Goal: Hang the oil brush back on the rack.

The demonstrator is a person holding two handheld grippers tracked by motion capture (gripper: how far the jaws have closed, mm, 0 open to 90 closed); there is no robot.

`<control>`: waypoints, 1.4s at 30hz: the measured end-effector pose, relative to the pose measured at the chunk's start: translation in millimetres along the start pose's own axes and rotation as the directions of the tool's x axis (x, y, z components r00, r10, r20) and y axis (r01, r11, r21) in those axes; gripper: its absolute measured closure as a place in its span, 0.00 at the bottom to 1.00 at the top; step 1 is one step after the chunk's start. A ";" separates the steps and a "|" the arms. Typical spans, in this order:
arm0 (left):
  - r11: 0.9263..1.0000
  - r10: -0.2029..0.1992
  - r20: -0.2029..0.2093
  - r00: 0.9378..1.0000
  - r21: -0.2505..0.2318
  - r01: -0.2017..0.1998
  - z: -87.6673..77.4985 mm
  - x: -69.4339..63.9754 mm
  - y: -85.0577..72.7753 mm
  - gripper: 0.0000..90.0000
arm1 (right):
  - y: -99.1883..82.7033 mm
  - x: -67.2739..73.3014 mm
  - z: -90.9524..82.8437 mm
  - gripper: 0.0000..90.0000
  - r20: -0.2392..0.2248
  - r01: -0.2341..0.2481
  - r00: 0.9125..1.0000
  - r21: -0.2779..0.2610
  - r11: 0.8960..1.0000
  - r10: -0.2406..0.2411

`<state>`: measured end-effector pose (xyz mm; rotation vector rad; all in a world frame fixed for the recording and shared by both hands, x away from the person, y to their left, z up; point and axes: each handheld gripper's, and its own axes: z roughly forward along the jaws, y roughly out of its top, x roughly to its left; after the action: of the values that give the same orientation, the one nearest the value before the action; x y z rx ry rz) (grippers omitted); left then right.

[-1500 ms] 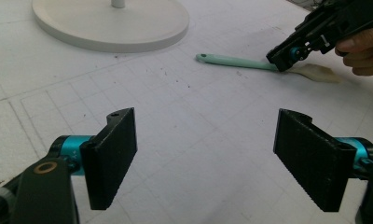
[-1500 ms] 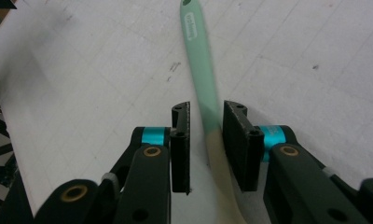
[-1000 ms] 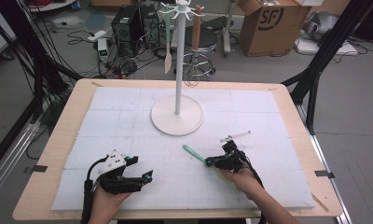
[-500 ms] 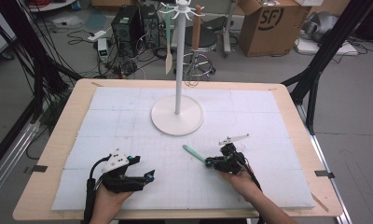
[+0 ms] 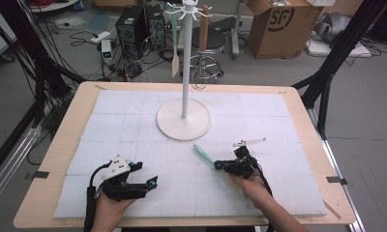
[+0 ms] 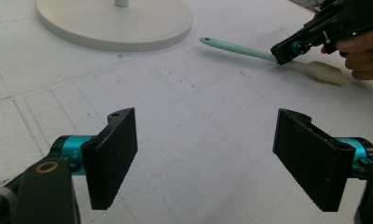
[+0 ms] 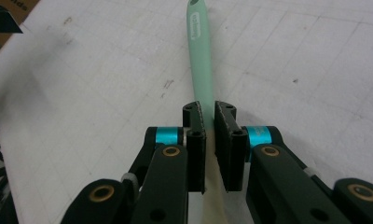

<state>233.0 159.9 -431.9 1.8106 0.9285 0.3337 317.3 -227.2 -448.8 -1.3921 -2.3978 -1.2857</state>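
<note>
Wood-edged table point(image 5: 61, 145) under a white gridded mat point(image 5: 133, 121) carries everything, and past its far edge the floor holds a cardboard box point(image 5: 278, 24) and a tangle of cables point(image 5: 128, 67). Next in size is the white stand point(image 5: 184, 118), whose round base sits near the middle of the mat toward the far edge; its thin pole rises to hooks from which a pale spatula point(image 5: 175, 63) and a brown-handled utensil point(image 5: 204, 34) hang. At the near edge, left of centre, the left gripper point(image 5: 150, 182) rests in the person's left hand point(image 5: 109, 212) with its jaws spread wide and nothing between them; the left gripper view shows bare mat in the gap. Near the near edge, right of centre, the right gripper point(image 5: 216, 166) is held by the right hand point(image 5: 247, 186), its jaws pinched on a spatula with a mint-green handle point(image 5: 203, 156). That spatula lies low over the mat, in front of the stand's base, handle pointing toward the base and cream blade toward the hand. A small thin metal piece point(image 5: 247, 142) lies just beyond the right gripper.
</note>
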 end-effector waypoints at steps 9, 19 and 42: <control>1.000 0.000 0.000 1.000 0.000 0.000 0.0 -0.2 0.0 0.25 | 3.4 -3.9 -6.9 0.93 -0.056 -0.050 0.997 -0.051 0.997 0.047; 1.000 -0.001 -0.003 1.000 0.001 0.001 -0.7 0.5 -0.1 0.25 | 26.8 5.0 -28.2 0.93 -0.118 -0.064 0.992 -0.157 0.985 0.045; 1.000 -0.010 -0.011 1.000 -0.003 0.010 -4.4 3.1 -2.0 0.25 | 121.3 39.4 -88.1 0.93 -0.257 -0.093 0.965 -0.492 0.865 -0.043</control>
<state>231.5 165.5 -432.4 1.8020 0.9440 0.3390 357.5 -233.7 -299.2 -1.2376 -1.9399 -2.0466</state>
